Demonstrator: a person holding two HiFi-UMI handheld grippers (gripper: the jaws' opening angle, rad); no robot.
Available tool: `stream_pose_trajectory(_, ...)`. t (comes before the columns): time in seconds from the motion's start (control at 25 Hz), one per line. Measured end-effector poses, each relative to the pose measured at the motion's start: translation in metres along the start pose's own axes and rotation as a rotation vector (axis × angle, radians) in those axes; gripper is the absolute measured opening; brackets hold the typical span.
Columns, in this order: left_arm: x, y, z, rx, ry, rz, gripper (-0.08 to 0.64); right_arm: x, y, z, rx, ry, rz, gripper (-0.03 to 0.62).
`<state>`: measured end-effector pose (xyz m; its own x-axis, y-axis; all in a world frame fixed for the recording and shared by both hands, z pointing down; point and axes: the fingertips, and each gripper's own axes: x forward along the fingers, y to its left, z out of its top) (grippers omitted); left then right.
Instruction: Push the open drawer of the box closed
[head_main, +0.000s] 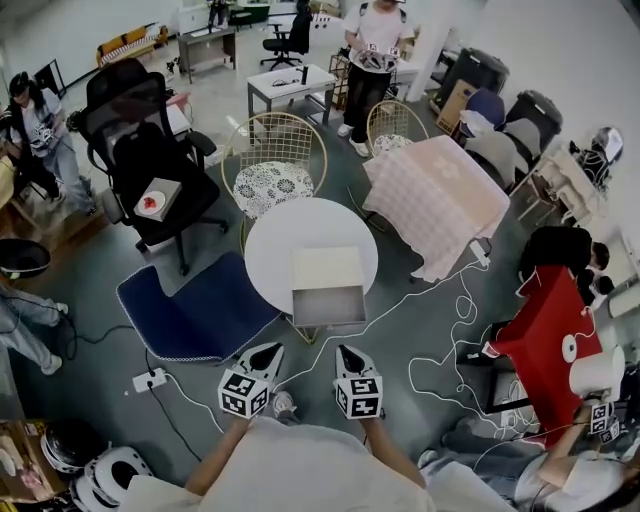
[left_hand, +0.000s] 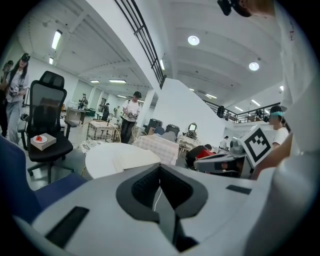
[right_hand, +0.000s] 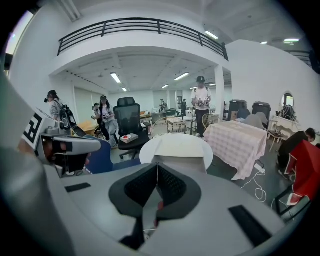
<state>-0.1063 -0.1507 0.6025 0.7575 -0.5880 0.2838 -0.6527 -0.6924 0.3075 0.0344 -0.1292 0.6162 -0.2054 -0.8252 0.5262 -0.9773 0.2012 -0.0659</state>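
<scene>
A pale box (head_main: 327, 268) sits on the round white table (head_main: 275, 235), and its drawer (head_main: 328, 305) is pulled out toward me over the table's near edge. Both grippers hang below the table, short of the drawer front and touching nothing. My left gripper (head_main: 268, 352) is to the drawer's lower left and my right gripper (head_main: 348, 352) is just below it. In the left gripper view the left gripper (left_hand: 160, 167) has its jaws shut and empty. In the right gripper view the right gripper (right_hand: 157, 166) is also shut and empty, pointing at the drawer (right_hand: 182, 164).
A blue cushion (head_main: 195, 310) lies on the floor left of the table. Gold wire chairs (head_main: 275, 160) and a black office chair (head_main: 150, 170) stand behind it. A checked-cloth table (head_main: 440, 195) is at the right. White cables (head_main: 445, 345) and a power strip (head_main: 150, 380) lie on the floor. People stand around.
</scene>
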Motion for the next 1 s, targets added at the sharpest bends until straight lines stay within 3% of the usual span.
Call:
stream_pose_trajectory(0.48,0.026,-0.004,-0.011,-0.006,0.067,-0.066,0.012,0.005,-0.02,-0.009,0.046,0.032,-0.048,0.017)
stream_pose_trajectory(1.0,0.047,-0.025,-0.014,-0.046,0.048,0.071,0.012,0.014,-0.053,-0.002,0.002,0.029,0.089,0.017)
